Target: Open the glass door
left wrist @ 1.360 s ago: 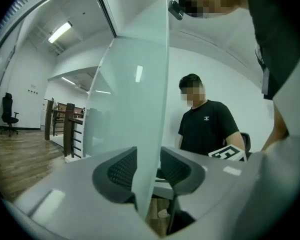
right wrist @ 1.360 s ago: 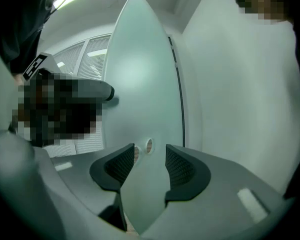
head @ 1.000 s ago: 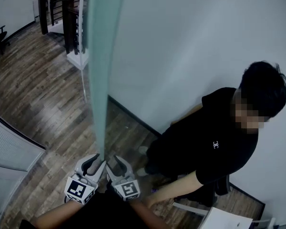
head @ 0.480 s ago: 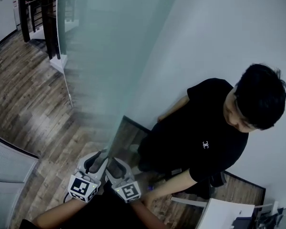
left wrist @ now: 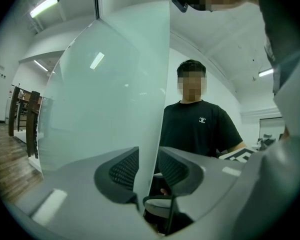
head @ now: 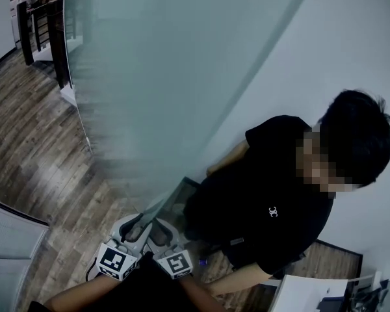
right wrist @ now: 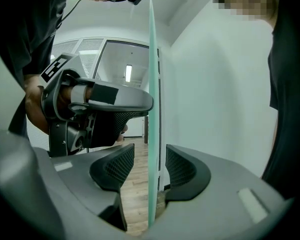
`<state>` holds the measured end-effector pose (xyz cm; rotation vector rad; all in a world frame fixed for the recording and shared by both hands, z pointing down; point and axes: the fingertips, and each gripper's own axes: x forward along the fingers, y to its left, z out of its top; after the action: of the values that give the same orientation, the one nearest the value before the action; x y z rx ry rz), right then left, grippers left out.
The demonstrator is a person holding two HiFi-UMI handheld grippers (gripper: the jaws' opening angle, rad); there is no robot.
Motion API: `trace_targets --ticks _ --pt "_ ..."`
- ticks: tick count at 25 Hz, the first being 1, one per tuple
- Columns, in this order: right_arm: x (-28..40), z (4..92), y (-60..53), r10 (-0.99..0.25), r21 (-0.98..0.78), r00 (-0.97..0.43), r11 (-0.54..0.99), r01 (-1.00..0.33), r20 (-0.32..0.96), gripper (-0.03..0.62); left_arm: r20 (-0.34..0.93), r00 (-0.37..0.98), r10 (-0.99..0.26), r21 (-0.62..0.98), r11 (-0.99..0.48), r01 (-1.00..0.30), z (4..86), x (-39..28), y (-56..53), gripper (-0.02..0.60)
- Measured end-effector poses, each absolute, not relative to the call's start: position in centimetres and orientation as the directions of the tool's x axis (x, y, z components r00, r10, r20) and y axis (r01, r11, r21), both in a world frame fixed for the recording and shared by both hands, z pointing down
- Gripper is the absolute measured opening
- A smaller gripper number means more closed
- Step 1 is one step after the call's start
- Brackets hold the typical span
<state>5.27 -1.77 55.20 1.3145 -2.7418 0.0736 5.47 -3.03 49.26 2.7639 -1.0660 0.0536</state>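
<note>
Wood floor (head: 32,142) and a dark railing (head: 42,25) fill the left of the head view. The railing sits closer to the left edge than a second ago.

The glass door (head: 182,77) has changed most. A second ago it showed nearly edge-on, as a narrow green strip rising from the claws. Now its frosted face fans wide across the top and left. Its free edge slants from the upper right down to the claws.

Both claws are low in the middle, side by side, as before, and both straddle that edge. The left claw (head: 134,224) is spread. In its own view the glass stands between the jaws, its left pad (left wrist: 121,168) lies close against the pane and a thin dark gap shows beside the right pad (left wrist: 172,168). Its jaws have just closed a little.

The right claw (head: 158,230) is spread too. In its view the green edge stands upright between the pads with a gap on each side. The left claw shows just across the glass.

The person in black (head: 273,200) stands right of the door, and lower and nearer the claws than a second ago. Behind is the white wall (head: 357,51).
</note>
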Motion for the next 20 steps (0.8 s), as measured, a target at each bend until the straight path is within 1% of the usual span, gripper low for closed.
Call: trace_targets --ticks 11,20 --pt "7.9 55.2 -4.2 -0.795 -0.003 -0.597 0.601 -0.799 0.107 0.172 0.091 0.796 -0.598 0.138 -0.785 -0.605 49.4 8.6 -4.7 0.115" --pt "10.1 54.8 -6.1 -0.805 0.014 -0.584 0.589 -0.808 0.107 0.163 0.071 0.806 -0.587 0.149 -0.793 -0.591 49.6 10.6 -5.7 0.108"
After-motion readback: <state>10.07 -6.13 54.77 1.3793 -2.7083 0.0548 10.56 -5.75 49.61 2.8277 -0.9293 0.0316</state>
